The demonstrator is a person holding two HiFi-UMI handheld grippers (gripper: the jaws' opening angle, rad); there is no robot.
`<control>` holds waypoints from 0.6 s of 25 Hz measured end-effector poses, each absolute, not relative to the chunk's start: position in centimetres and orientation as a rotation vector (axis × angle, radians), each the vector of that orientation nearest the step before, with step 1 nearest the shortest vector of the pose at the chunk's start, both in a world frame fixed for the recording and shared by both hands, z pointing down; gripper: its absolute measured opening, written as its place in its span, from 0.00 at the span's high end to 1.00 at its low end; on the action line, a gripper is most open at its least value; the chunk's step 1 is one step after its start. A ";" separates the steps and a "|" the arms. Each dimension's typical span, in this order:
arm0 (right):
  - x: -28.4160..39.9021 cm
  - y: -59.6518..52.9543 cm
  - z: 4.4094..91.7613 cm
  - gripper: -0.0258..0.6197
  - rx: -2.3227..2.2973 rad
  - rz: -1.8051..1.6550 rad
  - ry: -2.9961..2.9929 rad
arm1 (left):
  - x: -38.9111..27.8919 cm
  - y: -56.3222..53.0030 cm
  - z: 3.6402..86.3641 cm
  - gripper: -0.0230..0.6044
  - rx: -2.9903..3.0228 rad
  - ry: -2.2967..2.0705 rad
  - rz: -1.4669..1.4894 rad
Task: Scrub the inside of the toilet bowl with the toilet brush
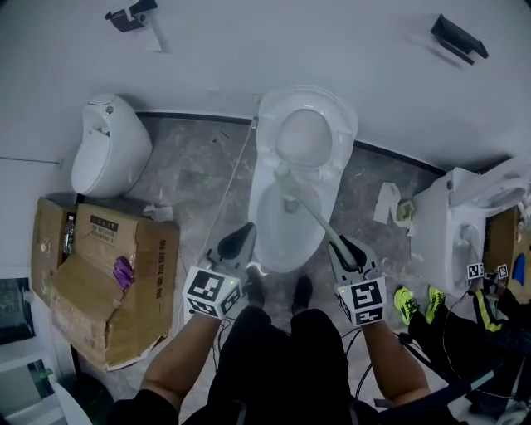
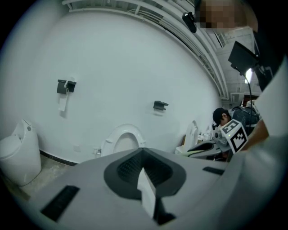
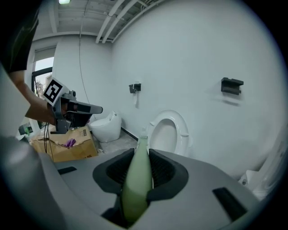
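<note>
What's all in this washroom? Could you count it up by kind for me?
White porcelain fixtures: 3, middle toilet, left fixture, right fixture
Toilet brush: 1
Cardboard box: 1
Black wall brackets: 2
Grippers: 2, left gripper, right gripper
Total: 9

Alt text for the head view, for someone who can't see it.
From above, the right tool grips a pale green toilet brush, its head at the back of the open white toilet bowl. The left tool hangs empty beside the bowl, and a cardboard box sits on the floor at left.
</note>
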State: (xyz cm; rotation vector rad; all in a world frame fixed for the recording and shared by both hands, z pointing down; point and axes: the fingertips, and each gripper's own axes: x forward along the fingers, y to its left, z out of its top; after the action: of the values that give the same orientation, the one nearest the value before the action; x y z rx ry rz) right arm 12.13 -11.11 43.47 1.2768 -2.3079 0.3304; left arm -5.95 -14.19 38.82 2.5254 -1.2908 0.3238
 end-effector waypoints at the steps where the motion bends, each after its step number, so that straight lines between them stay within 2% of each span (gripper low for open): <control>1: 12.0 -11.3 44.4 0.79 1.272 0.325 -2.298 | -6.0 -14.5 39.7 0.95 2.519 -1.284 0.328; 15: 11.6 -12.3 58.7 0.80 1.160 0.388 -2.151 | -7.2 -16.6 52.9 0.95 2.403 -1.227 0.387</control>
State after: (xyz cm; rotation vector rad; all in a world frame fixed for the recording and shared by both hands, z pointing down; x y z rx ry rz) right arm 11.58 -12.25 58.67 1.1599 -2.1508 0.3876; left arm -7.25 -16.63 52.88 2.4028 -1.2273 0.3871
